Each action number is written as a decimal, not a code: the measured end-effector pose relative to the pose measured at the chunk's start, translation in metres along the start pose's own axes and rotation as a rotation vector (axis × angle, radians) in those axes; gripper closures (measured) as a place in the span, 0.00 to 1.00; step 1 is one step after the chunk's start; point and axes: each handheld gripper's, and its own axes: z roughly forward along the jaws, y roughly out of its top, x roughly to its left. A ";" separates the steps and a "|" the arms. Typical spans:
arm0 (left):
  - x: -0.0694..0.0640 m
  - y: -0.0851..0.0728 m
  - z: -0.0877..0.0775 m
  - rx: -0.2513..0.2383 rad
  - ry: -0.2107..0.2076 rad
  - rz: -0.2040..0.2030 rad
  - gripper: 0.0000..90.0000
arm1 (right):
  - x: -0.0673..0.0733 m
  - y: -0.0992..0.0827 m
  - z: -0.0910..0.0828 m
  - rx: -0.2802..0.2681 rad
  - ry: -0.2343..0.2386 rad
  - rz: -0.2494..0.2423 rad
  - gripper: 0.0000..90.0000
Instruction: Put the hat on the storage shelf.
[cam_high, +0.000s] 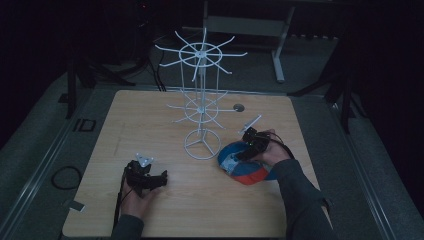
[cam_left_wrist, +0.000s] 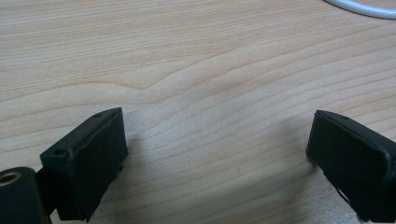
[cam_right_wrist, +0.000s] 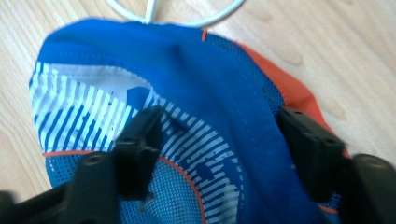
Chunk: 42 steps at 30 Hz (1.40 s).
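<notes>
**Cap still on the table as the grab begins**

Cap (cam_high: 245, 167) in blue, white and orange lies flat near the right edge of the table (cam_high: 150, 115), just beside the ring foot of the white wire rack (cam_high: 202, 105) standing mid-table. We have brought the right gripper (cam_right_wrist: 219, 126) down over the crown: its fingers (cam_right_wrist: 140, 135) straddle a fold of blue fabric and rest against it, part-open, and we judge they are not yet pinching it tight. Our left gripper (cam_left_wrist: 217, 140) waits near the table's front left, fingers spread wide over bare wood with nothing between them. By our reading the work has barely started: the cap is unlifted, every arm of the rack hangs empty, and securing the grip, raising the cap and hooking it on remain.
</notes>
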 end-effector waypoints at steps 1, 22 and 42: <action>0.000 0.000 0.000 0.000 0.000 0.000 0.06 | 0.000 0.000 0.001 0.008 0.005 -0.005 0.44; 0.000 0.000 0.000 0.000 -0.001 0.001 0.06 | -0.001 -0.013 -0.017 -0.083 0.040 0.050 0.98; 0.000 0.000 0.000 -0.001 -0.002 0.000 0.06 | -0.004 -0.039 -0.063 -0.288 0.022 0.097 0.98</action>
